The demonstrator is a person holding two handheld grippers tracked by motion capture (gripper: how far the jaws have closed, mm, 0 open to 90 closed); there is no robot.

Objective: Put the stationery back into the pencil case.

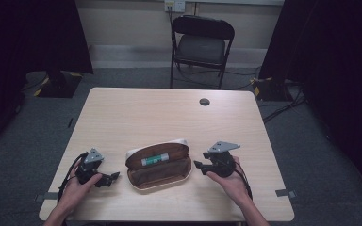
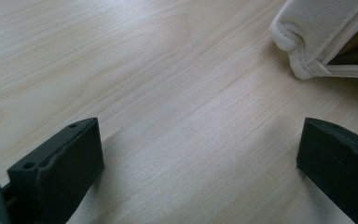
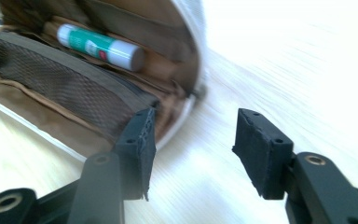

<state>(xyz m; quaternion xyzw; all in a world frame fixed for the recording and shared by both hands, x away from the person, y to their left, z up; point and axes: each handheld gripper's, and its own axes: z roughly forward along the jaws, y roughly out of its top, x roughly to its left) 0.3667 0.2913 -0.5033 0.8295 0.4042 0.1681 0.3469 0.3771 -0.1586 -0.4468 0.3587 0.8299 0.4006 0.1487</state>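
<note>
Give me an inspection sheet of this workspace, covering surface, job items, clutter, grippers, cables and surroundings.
Surface: light wood table, with a dark round grommet near the far edge.
Job's things: open pencil case, brown inside, white outside; a green-and-white tube lies in its far half.
Clutter: nothing seen.
Grippers: left gripper held just off the case's left end, jaws wide apart on nothing; right gripper at the case's right end, jaws apart, nothing between them.
Cables: one trails from each gripper along the forearm; more lie on the floor by the chair.
Surroundings: black folding chair beyond the table, dark curtains on both sides, grey carpet.
</note>
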